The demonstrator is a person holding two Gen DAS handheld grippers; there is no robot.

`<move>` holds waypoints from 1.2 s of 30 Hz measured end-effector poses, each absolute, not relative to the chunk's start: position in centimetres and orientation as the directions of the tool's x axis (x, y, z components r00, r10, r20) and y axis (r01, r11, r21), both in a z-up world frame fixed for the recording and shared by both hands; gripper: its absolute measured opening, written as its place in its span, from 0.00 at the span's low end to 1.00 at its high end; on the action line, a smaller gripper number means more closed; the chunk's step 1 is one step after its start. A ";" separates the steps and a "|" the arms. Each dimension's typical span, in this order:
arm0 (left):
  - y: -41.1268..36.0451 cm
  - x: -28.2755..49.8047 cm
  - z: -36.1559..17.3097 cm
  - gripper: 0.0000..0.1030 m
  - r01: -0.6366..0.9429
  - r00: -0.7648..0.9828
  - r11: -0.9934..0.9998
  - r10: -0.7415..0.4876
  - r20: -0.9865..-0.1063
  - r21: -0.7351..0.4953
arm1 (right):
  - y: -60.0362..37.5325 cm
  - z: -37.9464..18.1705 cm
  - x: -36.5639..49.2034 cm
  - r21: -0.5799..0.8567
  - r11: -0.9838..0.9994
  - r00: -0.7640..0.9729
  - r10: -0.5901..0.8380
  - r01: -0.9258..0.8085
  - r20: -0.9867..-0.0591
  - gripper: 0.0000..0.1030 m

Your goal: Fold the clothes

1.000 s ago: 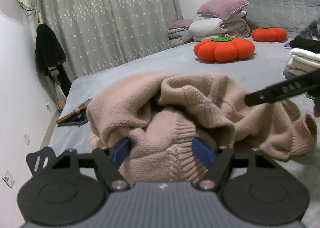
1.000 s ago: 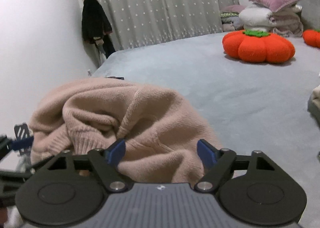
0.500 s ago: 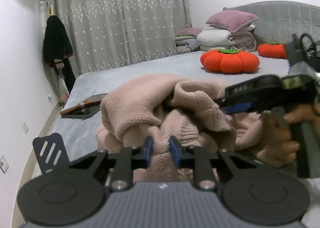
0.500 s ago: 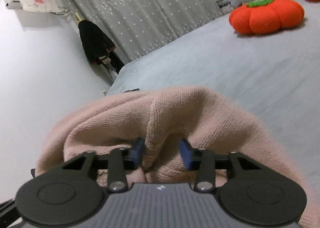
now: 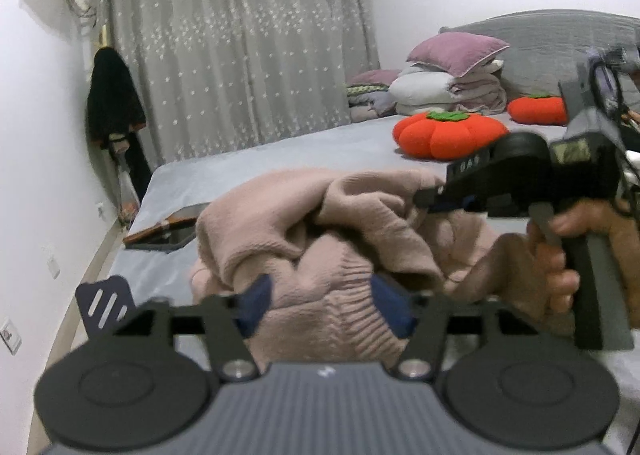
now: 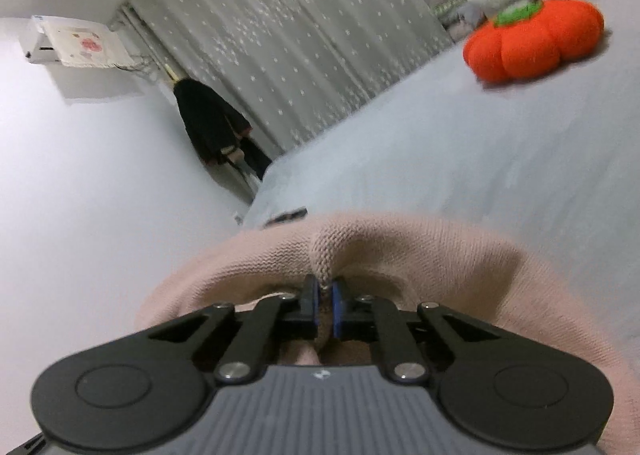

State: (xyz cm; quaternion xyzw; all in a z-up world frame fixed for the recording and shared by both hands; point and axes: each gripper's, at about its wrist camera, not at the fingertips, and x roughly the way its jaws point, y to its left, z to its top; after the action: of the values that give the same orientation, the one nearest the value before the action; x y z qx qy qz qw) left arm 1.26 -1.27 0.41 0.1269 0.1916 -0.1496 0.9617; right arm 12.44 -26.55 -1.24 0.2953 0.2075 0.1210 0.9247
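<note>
A pink knitted sweater (image 5: 280, 223) lies bunched up on the grey bed (image 5: 280, 155). My left gripper (image 5: 322, 307) is open, its blue pads (image 5: 256, 301) standing on either side of the ribbed hem without squeezing it. My right gripper (image 6: 327, 311) is shut on a raised fold of the sweater (image 6: 420, 251). In the left wrist view the right gripper (image 5: 430, 197) pinches the sweater's upper right edge, held by a person's hand (image 5: 556, 267). The sweater's far side is hidden.
Two orange pumpkin cushions (image 5: 448, 133) (image 6: 532, 43) and a pile of pillows (image 5: 452, 83) lie toward the headboard. A tablet in a brown case (image 5: 168, 231) rests near the bed's left edge. A black coat (image 5: 114, 103) hangs by the curtain.
My left gripper, shut on the hem half a second ago, has opened. My right gripper has closed fully on the fold and lifted, tilting its view.
</note>
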 end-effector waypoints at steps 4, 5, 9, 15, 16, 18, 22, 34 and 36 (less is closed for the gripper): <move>-1.9 0.9 0.5 0.71 0.345 0.881 0.918 -0.244 -0.406 0.196 | -28.1 0.6 9.9 0.575 0.812 0.908 0.308 -0.095 -0.285 0.08; -1.9 0.9 0.5 0.72 0.346 0.880 0.917 -0.245 -0.406 0.197 | -28.5 1.0 9.2 0.565 0.820 0.913 0.295 -0.091 -0.282 0.08; -1.4 1.0 0.7 0.75 0.340 0.881 0.920 -0.239 -0.409 0.195 | -30.2 2.2 6.3 0.512 0.857 0.932 0.234 -0.063 -0.278 0.04; 0.5 2.9 1.3 0.79 0.276 0.883 0.952 -0.198 -0.426 0.130 | -31.6 2.3 3.8 0.441 0.897 0.911 0.213 -0.038 -0.354 0.07; 0.8 3.4 1.5 0.81 0.264 0.884 0.957 -0.190 -0.428 0.121 | -31.4 2.2 3.7 0.428 0.903 0.908 0.206 -0.032 -0.366 0.15; 1.4 4.7 1.9 0.82 0.235 0.881 0.968 -0.175 -0.439 0.086 | -30.9 1.9 3.6 0.400 0.916 0.907 0.192 -0.028 -0.375 0.46; 2.8 7.4 2.5 0.81 0.179 0.869 0.984 -0.157 -0.468 0.002 | -29.7 1.6 4.1 0.362 0.931 0.920 0.179 -0.044 -0.348 0.76; 2.9 11.3 4.5 0.16 0.188 0.884 0.980 -0.195 -0.424 -0.061 | -27.3 -0.4 8.3 0.438 0.897 0.885 0.246 -0.053 -0.395 0.76; 2.4 10.8 6.0 0.09 0.200 0.898 0.978 -0.204 -0.391 -0.052 | -26.4 -0.4 8.5 0.456 0.885 0.875 0.293 -0.095 -0.385 0.76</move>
State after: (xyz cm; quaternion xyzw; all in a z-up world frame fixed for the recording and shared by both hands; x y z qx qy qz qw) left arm 10.83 2.41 5.96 -0.0054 0.2013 -0.1035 0.9740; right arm 8.48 -26.37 -0.40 0.2166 0.2278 0.1029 0.9437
